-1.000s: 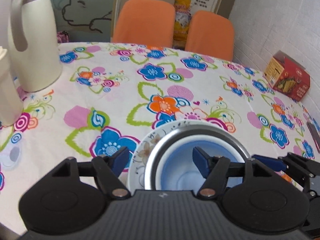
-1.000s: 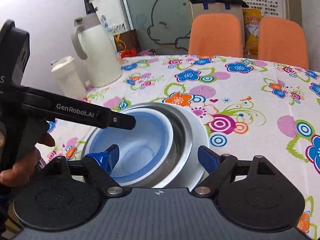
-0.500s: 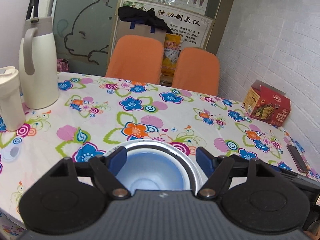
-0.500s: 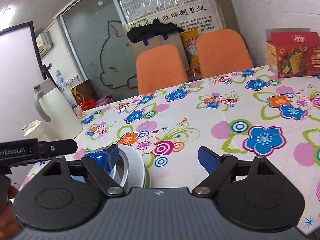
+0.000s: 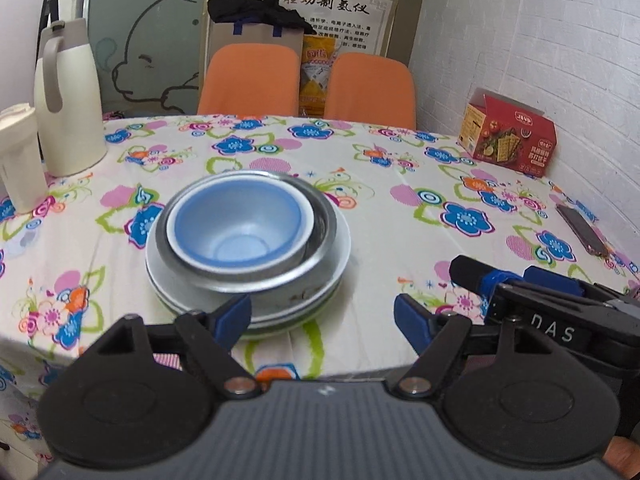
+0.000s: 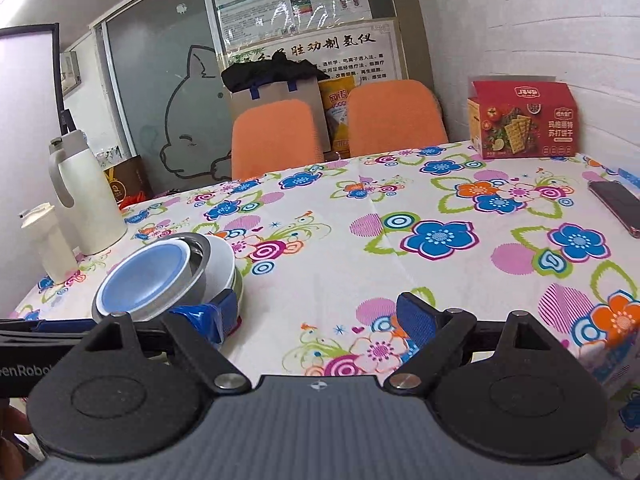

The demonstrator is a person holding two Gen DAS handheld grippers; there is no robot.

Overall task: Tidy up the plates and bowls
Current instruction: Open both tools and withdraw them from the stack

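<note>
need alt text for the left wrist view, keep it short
A blue plastic bowl sits nested in a steel bowl on stacked white plates, on a floral tablecloth. The open left hand-held gripper hangs just short of them.

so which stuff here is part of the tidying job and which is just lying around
Job: blue bowl, steel bowl, white plates, stacked together.

Lying about: white thermos jug, white cup, red cracker box, phone, orange chairs.

Floral-clothed table (image 5: 360, 200): plate stack (image 5: 320, 300), jug (image 5: 68, 100), cup (image 5: 20, 160), cracker box (image 5: 512, 136), phone (image 5: 580, 228).
</note>
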